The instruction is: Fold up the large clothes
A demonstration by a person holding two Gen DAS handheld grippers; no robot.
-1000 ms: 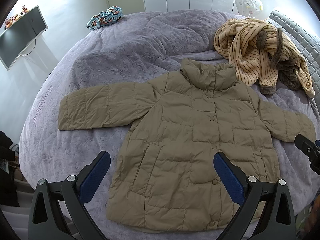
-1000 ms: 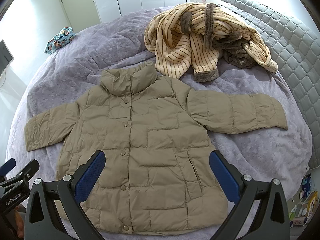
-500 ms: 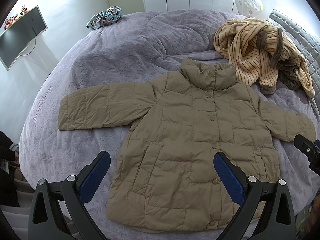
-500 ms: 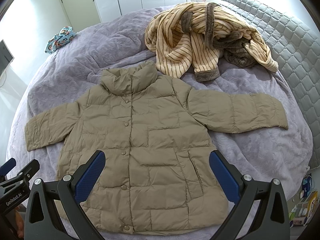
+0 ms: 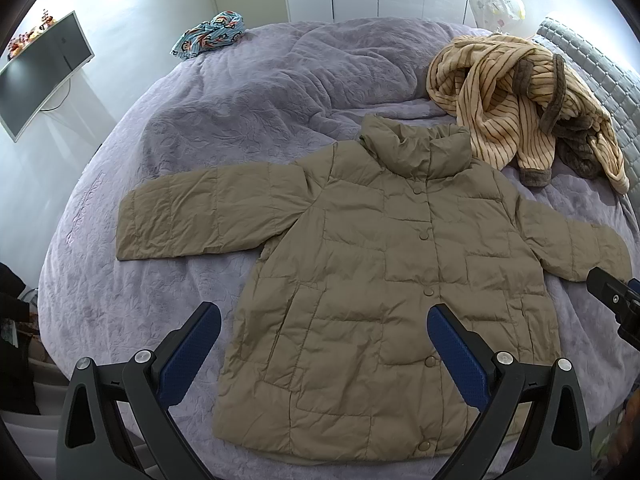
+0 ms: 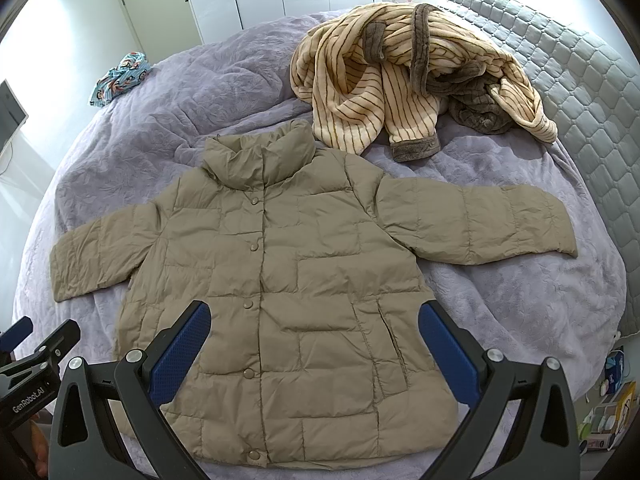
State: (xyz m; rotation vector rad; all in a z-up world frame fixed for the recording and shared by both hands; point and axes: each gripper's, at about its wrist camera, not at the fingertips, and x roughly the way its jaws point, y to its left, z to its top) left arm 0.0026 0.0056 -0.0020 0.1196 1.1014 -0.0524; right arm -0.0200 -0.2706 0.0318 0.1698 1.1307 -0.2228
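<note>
A khaki quilted puffer jacket (image 5: 384,272) lies flat and buttoned on the purple bed, front up, both sleeves spread out; it also shows in the right wrist view (image 6: 288,280). My left gripper (image 5: 320,344) is open and empty, held above the jacket's lower left part. My right gripper (image 6: 314,340) is open and empty above the jacket's hem. The right gripper's edge shows in the left wrist view (image 5: 616,304) by the jacket's right cuff. The left gripper's edge shows in the right wrist view (image 6: 32,344).
A striped beige robe (image 5: 516,92) is heaped beyond the jacket's collar, also in the right wrist view (image 6: 412,80). A blue patterned cloth (image 5: 210,36) lies at the bed's far left. A grey quilted headboard (image 6: 576,92) is on the right. A monitor (image 5: 40,72) hangs on the left.
</note>
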